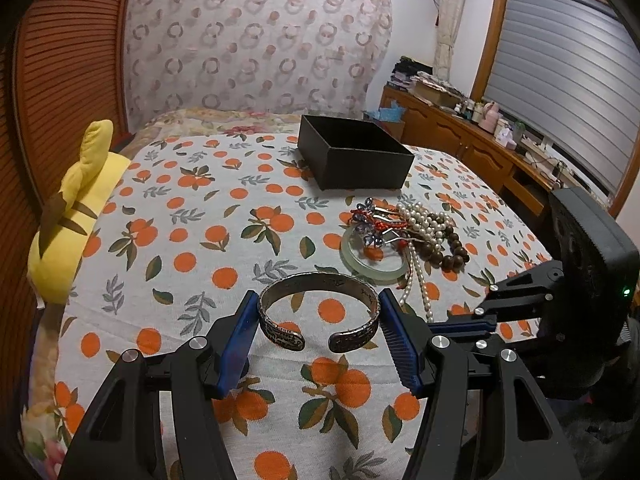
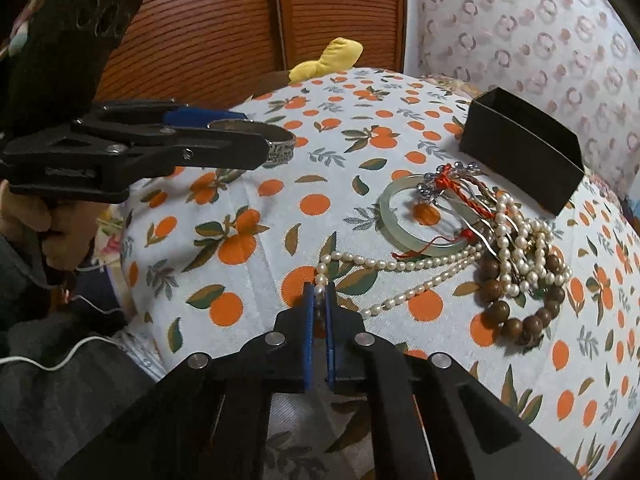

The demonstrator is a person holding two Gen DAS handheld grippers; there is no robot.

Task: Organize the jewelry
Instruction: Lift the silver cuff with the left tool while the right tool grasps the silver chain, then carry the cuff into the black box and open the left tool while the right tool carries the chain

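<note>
White bedspread (image 1: 192, 248) printed with orange fruit and grey-green leaves; black box (image 1: 354, 158); pale green bangle (image 2: 420, 216); white pearl necklace (image 2: 400, 266); brown wooden bead bracelet (image 2: 520, 304); red braided cord (image 2: 464, 196); dark silver engraved cuff (image 1: 318, 312); yellow plush toy (image 1: 76, 208); blue gripper pads (image 2: 308, 332).

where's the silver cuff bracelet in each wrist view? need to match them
Left wrist view: silver cuff bracelet sits low centre, between the left tool's blue pads, its gap facing the camera.
Right wrist view: upper left, seen edge-on, partly hidden behind the left tool.
Shared landmark: the black box, upper centre in the left view, upper right in the right view.
</note>
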